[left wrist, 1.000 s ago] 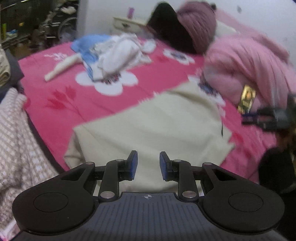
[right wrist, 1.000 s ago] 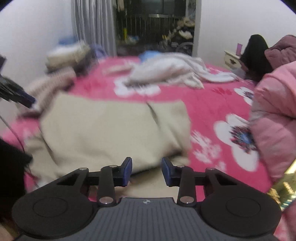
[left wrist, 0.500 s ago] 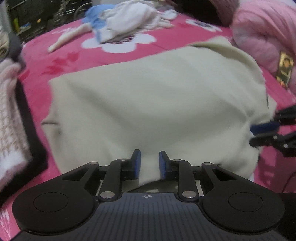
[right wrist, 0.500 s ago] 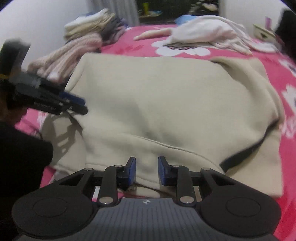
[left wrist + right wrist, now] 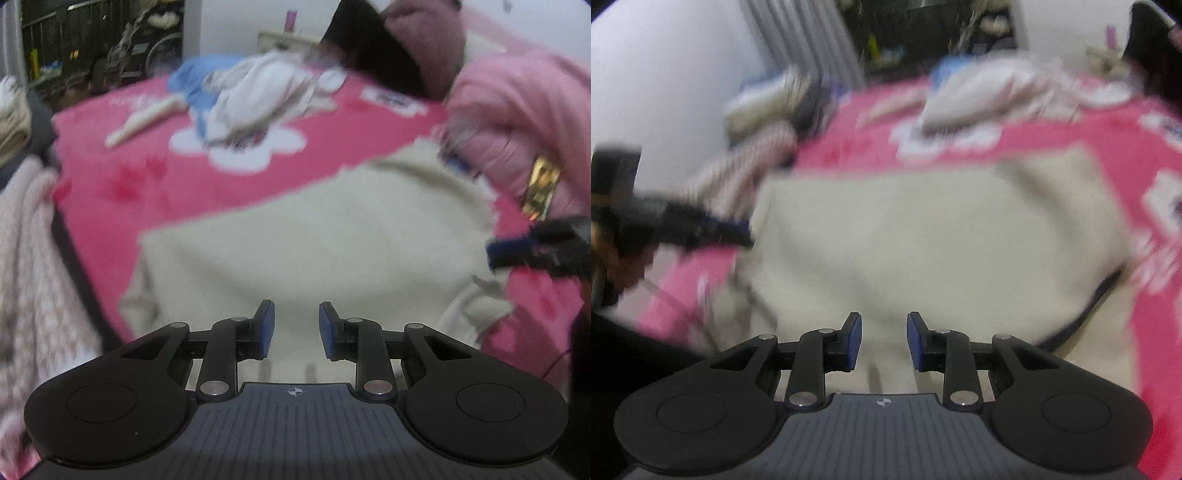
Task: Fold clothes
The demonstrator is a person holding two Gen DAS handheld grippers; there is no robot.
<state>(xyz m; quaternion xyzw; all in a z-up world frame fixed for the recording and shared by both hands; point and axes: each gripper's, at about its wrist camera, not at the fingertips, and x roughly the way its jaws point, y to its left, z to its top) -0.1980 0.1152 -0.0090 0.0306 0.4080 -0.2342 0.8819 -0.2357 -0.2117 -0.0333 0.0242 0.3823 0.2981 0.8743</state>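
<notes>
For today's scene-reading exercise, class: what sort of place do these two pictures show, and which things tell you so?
Most likely a bedroom in a home. A bed with a pink flower-print cover fills both views, a plain cream garment lies spread on it, and a loose heap of white and blue clothes waits further back.

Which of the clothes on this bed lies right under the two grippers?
The cream garment, spread flat on the pink bedspread; the white-and-blue heap lies crumpled further back.

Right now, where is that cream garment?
The cream garment lies spread on the pink bedspread, just ahead of both sets of fingers, with a white clothes pile beyond it.
</notes>
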